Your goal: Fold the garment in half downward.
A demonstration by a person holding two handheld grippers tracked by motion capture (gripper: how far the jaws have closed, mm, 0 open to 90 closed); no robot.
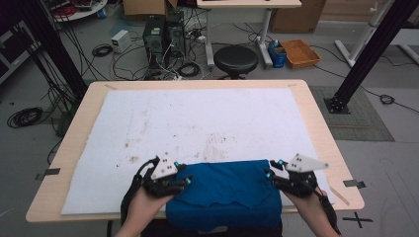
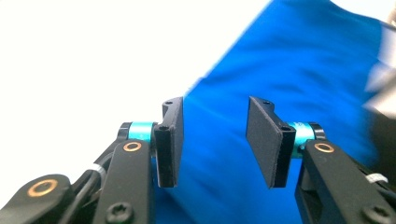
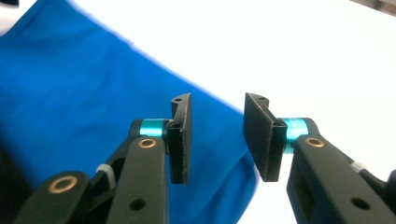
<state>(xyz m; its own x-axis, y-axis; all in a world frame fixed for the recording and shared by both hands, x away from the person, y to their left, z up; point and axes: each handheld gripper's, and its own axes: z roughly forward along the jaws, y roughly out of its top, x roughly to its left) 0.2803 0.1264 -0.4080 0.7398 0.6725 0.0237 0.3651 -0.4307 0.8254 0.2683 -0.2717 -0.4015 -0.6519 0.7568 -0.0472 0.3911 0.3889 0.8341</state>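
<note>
ITEM: blue cloth [image 1: 225,190], folded, lying at near edge of white mat [image 1: 197,118] on table [image 1: 316,123], partly draped over the person's side. Long axis runs left–right, between the two hands.

L gripper [image 1: 187,180]: at cloth's left edge, tips pointing inward toward it. Jaws apart, nothing pinched; left gripper view shows cloth [image 2: 289,93] lying beyond and under the gap, pads clear of it.

R gripper [image 1: 268,174]: at cloth's right far corner. Jaws apart, no grip; right gripper view has cloth edge [image 3: 93,93] passing below the gap, mat to the right.

Relation for next move: cloth sits between grippers, each about equally near its own end. Contact w/ fabric from below prob. none, but views are blurry there.
</note>
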